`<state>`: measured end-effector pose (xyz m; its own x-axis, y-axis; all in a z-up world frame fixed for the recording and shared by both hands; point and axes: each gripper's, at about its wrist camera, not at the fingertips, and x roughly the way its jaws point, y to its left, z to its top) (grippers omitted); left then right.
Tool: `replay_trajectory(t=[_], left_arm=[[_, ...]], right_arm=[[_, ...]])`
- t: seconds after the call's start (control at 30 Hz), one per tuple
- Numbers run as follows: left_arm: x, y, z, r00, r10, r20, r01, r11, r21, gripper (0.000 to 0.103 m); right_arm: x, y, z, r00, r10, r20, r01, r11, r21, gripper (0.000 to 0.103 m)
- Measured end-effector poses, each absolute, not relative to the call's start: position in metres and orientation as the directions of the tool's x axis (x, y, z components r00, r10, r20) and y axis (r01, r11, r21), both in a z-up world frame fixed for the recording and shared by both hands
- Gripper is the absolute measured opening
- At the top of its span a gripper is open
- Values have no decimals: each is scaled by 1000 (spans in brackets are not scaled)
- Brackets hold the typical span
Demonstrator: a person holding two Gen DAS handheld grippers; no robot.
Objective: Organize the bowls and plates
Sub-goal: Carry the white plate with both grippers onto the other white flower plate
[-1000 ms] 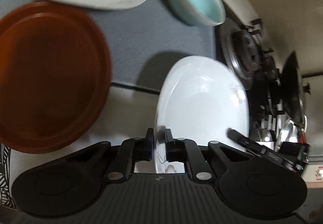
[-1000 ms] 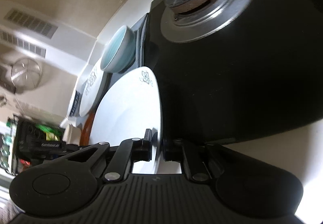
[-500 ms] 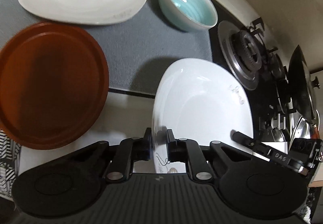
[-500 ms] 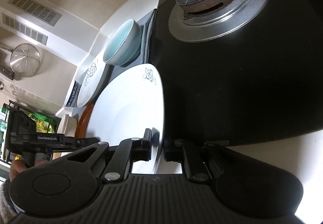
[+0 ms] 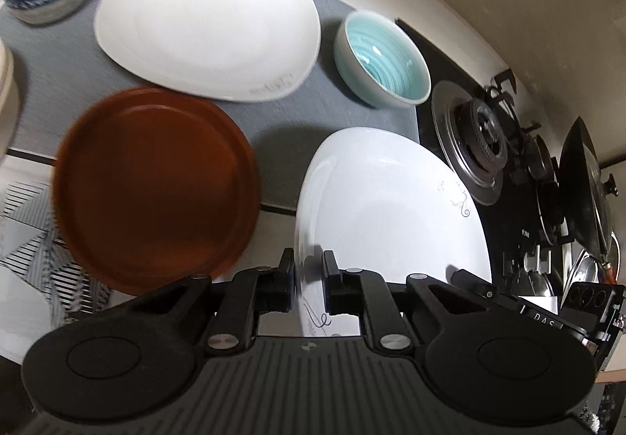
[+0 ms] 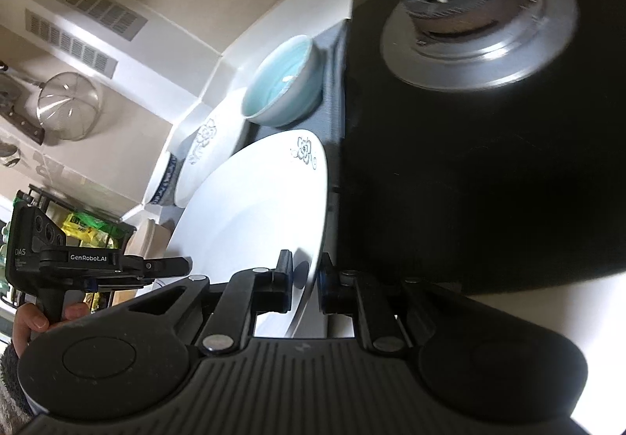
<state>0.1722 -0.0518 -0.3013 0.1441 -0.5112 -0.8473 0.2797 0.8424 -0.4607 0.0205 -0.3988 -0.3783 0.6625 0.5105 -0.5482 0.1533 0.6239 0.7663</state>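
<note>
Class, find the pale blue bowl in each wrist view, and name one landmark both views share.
Left wrist: pale blue bowl, upper middle, on the grey mat beside the stove burner.
Right wrist: upper middle-left, behind the held white plate.
Shared landmark: the burner.

Left wrist looks steeply down, right wrist shallowly leftward; both closely share the white plate point(image 5: 391, 208) point(image 6: 258, 215).

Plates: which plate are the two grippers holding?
The white plate beside the stove, clamped by the left gripper and the right gripper. The brown plate and other white plate lie untouched.
</note>
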Motion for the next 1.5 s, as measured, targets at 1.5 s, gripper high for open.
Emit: replay_trajectory(t=[1.5], left_arm=[[382,59,-314,148,-453,-879,177,887,-427,17]], right_arm=[[238,-263,-360,626,414,-661,305,650,696,13]])
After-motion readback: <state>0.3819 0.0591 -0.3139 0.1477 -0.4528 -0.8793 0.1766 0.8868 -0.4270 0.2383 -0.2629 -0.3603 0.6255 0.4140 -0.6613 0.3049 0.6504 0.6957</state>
